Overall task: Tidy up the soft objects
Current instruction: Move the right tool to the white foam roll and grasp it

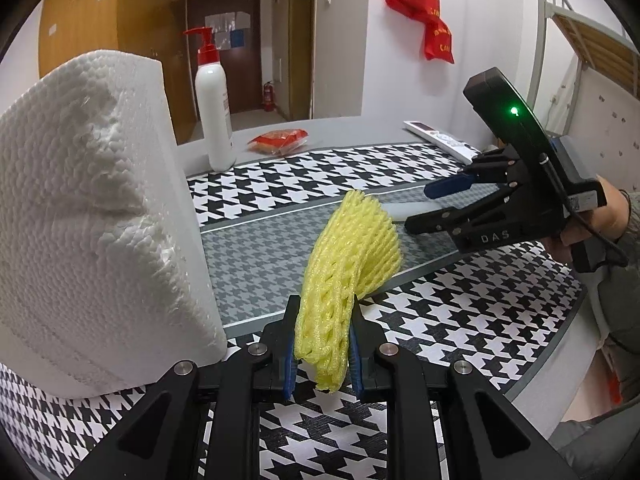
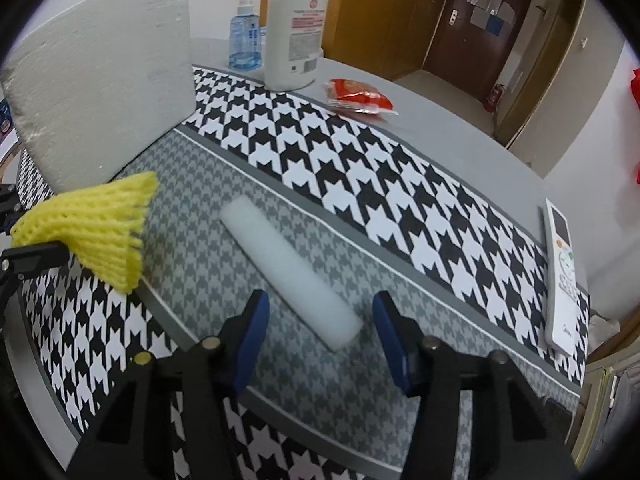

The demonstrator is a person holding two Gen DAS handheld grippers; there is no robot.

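Left hand-held gripper [image 1: 323, 354] clamps yellow foam net [image 1: 348, 264]; right hand-held gripper [image 2: 320, 334] spread over white foam strip [image 2: 288, 268].

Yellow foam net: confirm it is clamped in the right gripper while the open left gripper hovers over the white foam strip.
The sides are swapped. The left gripper is shut on the yellow foam net, as the left wrist view shows. The right gripper, open, hovers over the white foam strip in the right wrist view.

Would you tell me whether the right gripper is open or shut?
Open: the right gripper has its fingers spread apart above the white foam strip, gripping nothing.
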